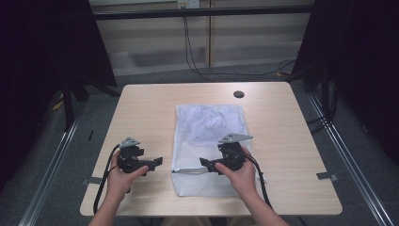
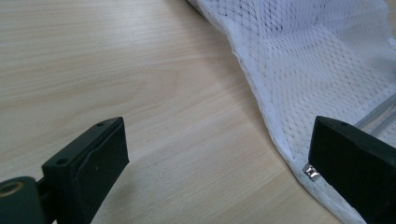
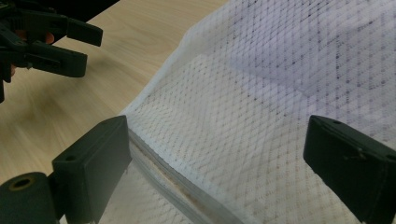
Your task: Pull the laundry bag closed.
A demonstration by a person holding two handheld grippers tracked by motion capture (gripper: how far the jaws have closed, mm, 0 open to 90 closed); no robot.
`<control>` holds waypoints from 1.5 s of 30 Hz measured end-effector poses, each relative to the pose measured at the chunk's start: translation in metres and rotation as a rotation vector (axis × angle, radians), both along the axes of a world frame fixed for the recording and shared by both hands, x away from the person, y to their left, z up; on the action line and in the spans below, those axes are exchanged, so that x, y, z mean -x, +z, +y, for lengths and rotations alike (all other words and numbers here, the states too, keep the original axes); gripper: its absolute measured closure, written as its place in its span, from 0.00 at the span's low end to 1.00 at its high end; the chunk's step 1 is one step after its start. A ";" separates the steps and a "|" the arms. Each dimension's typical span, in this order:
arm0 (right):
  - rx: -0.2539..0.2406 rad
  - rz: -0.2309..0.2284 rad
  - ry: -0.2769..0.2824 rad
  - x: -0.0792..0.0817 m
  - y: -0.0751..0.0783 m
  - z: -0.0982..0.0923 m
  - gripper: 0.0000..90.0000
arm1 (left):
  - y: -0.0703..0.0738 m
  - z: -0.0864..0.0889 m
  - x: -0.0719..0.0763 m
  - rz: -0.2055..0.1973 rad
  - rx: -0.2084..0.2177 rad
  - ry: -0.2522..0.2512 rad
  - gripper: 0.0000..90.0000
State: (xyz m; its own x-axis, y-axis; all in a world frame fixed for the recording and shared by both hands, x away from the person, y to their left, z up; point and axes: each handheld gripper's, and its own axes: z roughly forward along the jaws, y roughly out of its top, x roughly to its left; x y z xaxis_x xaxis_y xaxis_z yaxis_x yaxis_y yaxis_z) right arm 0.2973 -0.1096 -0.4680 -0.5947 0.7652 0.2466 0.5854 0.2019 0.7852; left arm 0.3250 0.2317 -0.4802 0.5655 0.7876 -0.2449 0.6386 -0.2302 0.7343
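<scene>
Both grippers' jaws spread — mesh bag (image 1: 209, 146) contents blurred, its zipper (image 3: 163, 175) partly hidden.

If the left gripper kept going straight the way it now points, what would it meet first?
Most likely the left edge of the white mesh laundry bag; the open left gripper points at it over bare table, though depth is uncertain.

White mesh cloth bag (image 1: 209, 141); pale matt wood-grain table (image 1: 141, 108); matt black plastic jaws.

Hidden under the mesh bag (image 1: 207, 141)
Its contents blur into pale folded shapes; the right gripper (image 1: 207, 165) covers part of its zip
</scene>
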 end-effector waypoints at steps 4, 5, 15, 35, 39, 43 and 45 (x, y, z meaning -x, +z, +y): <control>0.000 0.008 0.009 -0.001 -0.001 0.006 0.08 | 0.000 0.001 0.002 0.010 0.002 -0.011 0.05; 0.000 0.010 0.016 0.000 -0.002 0.009 0.08 | 0.000 0.000 0.003 0.008 0.009 -0.009 0.05; -0.005 0.010 0.029 0.001 -0.003 0.023 0.09 | 0.000 -0.003 0.005 0.029 0.024 -0.021 0.05; -0.051 0.038 0.052 0.003 -0.004 0.040 0.29 | 0.000 -0.006 0.002 0.047 0.072 -0.031 0.04; -0.056 0.038 0.059 0.002 -0.005 0.043 0.30 | -0.001 -0.007 0.002 0.049 0.067 -0.031 0.04; -0.050 0.046 0.079 0.004 -0.007 0.049 0.36 | -0.001 -0.007 0.001 0.053 0.067 -0.034 0.04; -0.050 0.051 0.082 0.004 -0.008 0.050 0.36 | -0.001 -0.007 0.001 0.051 0.077 -0.030 0.04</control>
State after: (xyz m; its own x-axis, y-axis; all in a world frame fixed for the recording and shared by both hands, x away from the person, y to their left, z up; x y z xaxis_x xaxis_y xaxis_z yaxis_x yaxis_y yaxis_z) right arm 0.2929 -0.0596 -0.4756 -0.6408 0.7004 0.3142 0.6076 0.2126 0.7653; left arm 0.3241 0.2243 -0.4812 0.5737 0.7484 -0.3328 0.6691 -0.1939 0.7175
